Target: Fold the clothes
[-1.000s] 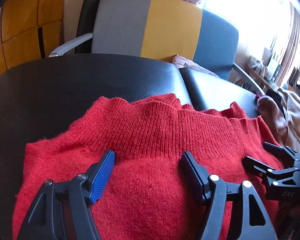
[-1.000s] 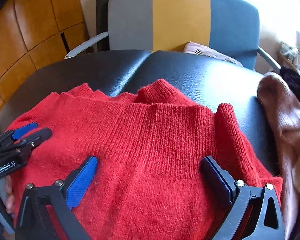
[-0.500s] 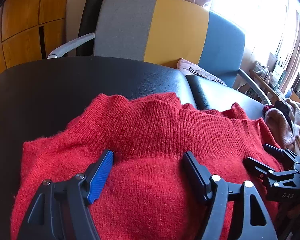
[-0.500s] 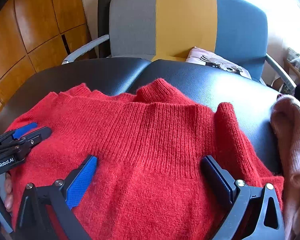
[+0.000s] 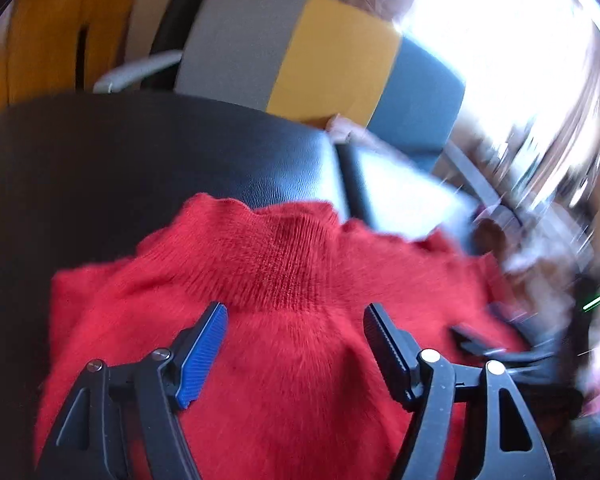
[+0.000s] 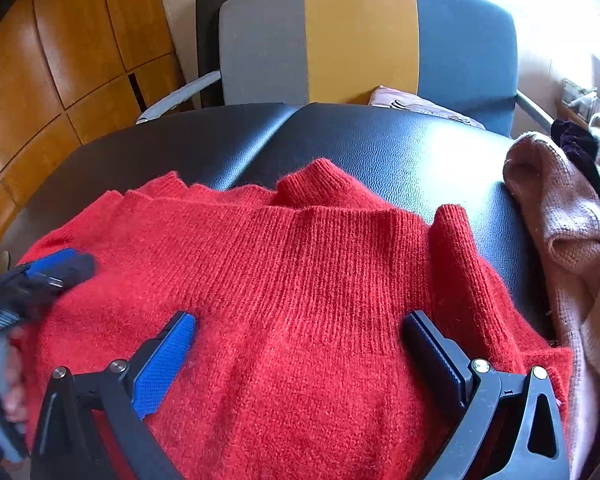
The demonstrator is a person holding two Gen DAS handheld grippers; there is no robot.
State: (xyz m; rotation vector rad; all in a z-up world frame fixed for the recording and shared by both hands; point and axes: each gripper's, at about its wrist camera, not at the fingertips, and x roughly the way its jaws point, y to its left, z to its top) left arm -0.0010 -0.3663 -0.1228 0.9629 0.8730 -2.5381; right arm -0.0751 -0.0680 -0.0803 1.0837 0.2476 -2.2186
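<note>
A red knitted sweater (image 6: pixel 300 280) lies folded on a black padded surface (image 6: pixel 380 140), its ribbed band across the middle. In the right wrist view my right gripper (image 6: pixel 298 326) hovers open just over the sweater's near part, nothing between its fingers. My left gripper (image 5: pixel 294 316) is open too, above the sweater (image 5: pixel 284 280) near its left side; that view is blurred by motion. The left gripper (image 6: pixel 56 264) shows at the left edge of the right wrist view, and the right gripper (image 5: pixel 484 340) shows blurred at the right of the left wrist view.
A pile of beige and pink knitwear (image 6: pixel 564 220) with a dark item lies at the right edge of the surface. Behind stands a grey, yellow and blue chair (image 6: pixel 360 40) with a pale cloth (image 6: pixel 412 104) on its seat. Wooden panels (image 6: pixel 60 60) line the left wall.
The left wrist view has swung and gone blurry: my left gripper is moving, turning toward the left. My right gripper has stayed almost still. Both stay open.
</note>
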